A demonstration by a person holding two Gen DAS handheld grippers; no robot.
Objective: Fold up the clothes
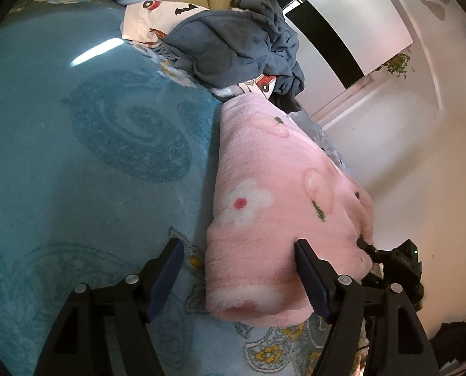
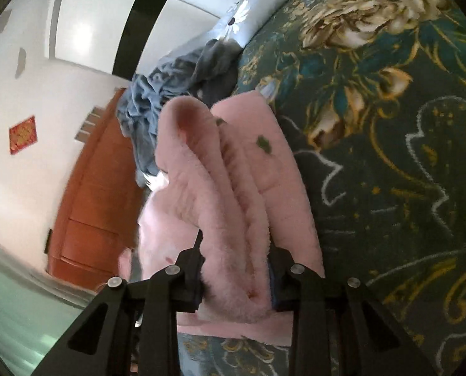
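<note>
The soft, thick pink fleece point(image 2: 233, 188), lower centre, is being pinched at its folded edge by the right hand-held gripper point(image 2: 236, 269); the left hand-held gripper point(image 1: 239, 279) is being held wide.

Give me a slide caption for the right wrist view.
Right gripper shut on the folded pink fleece at the edge of the floral bedspread, blue clothes piled behind.

White walls point(image 2: 10, 103), black-striped wardrobe point(image 1: 352, 22), orange-brown door point(image 2: 92, 206) at left, pale green floor point(image 2: 10, 307), teal patterned bedspread point(image 1: 76, 156).
</note>
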